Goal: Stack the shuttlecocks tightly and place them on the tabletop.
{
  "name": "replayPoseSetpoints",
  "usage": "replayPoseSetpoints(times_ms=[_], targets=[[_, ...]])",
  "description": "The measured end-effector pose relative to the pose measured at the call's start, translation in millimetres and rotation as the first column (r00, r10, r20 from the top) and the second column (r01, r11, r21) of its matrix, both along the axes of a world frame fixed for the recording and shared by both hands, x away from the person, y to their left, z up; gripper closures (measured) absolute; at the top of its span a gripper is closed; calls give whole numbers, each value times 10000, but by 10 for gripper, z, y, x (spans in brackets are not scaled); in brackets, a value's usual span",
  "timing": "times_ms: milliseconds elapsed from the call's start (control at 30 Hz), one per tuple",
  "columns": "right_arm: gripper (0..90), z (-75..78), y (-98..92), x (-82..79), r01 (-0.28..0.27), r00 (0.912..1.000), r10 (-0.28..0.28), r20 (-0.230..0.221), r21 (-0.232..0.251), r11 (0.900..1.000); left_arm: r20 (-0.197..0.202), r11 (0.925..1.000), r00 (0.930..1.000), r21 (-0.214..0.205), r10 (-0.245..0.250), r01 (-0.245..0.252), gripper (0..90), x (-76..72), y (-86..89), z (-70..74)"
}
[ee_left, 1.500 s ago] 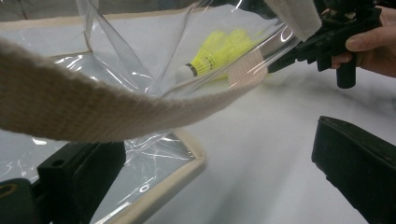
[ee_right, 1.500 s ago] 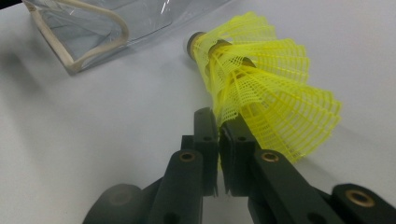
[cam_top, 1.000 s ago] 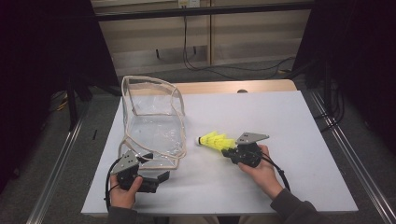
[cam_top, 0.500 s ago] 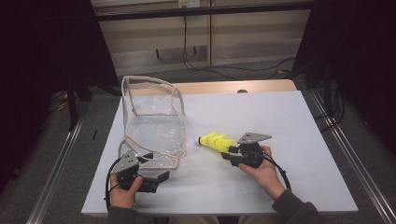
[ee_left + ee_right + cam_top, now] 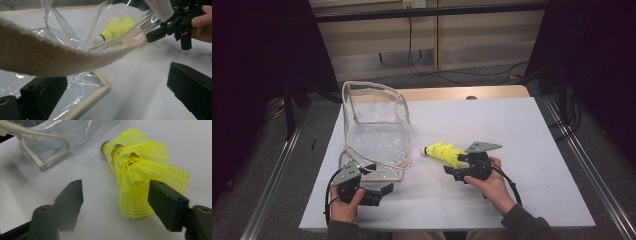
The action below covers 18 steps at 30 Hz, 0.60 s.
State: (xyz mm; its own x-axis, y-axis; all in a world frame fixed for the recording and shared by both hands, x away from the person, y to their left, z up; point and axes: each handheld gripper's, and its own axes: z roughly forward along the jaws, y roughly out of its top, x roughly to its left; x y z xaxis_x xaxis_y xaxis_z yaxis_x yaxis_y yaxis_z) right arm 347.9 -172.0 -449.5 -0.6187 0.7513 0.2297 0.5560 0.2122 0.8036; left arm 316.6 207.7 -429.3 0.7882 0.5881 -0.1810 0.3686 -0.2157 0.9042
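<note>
Right gripper [image 5: 451,169] is sitting low on the white desk [image 5: 532,130], jaws spread. They have just been opening. The yellow shuttlecock [image 5: 443,151] is lying on its side on the desk, skirt end reaching in between the jaws and cork end pointing away toward the clear bag [image 5: 374,131].

In the right gripper view the shuttlecock [image 5: 140,177] skirt is sitting close against the right-hand jaw, with a wide gap to the other jaw. No squeeze on the mesh, so it is lying released, not pinched. Can't tell whether the skirt is actually touching that one jaw.

Left gripper [image 5: 379,192] is at the near left of the desk, just at the bag's near corner. Jaws are standing apart: in the left gripper view one jaw is under the bag's plastic [image 5: 82,87], next to its cream edging, and the other is well off to the side over bare desk. The bag's cream strap [image 5: 57,60] is crossing that view above the jaws; nothing is being pinched.

The bag is standing with its mouth gaping, cream trim running along the rim. The shuttlecock [image 5: 113,31] is just beside the bag, outside it, seen through the film from the left gripper view, with the right gripper [image 5: 165,31] and its hand [image 5: 202,22] behind it.
</note>
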Motion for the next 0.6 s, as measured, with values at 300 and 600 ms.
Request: replayPoseSetpoints(times_ms=[300, 600], targets=[[202, -13, 24, 18, 75, 10000, -75, 61, 13, 10000, -6, 10000, 10000, 2, 15, -15, 29, -2, 3, -6], [206, -25, 103, 77, 22, 10000, -21, 36, -115, 9999, -40, 9999, 9999, -2, 123, -123, 29, -17, 36, -16]])
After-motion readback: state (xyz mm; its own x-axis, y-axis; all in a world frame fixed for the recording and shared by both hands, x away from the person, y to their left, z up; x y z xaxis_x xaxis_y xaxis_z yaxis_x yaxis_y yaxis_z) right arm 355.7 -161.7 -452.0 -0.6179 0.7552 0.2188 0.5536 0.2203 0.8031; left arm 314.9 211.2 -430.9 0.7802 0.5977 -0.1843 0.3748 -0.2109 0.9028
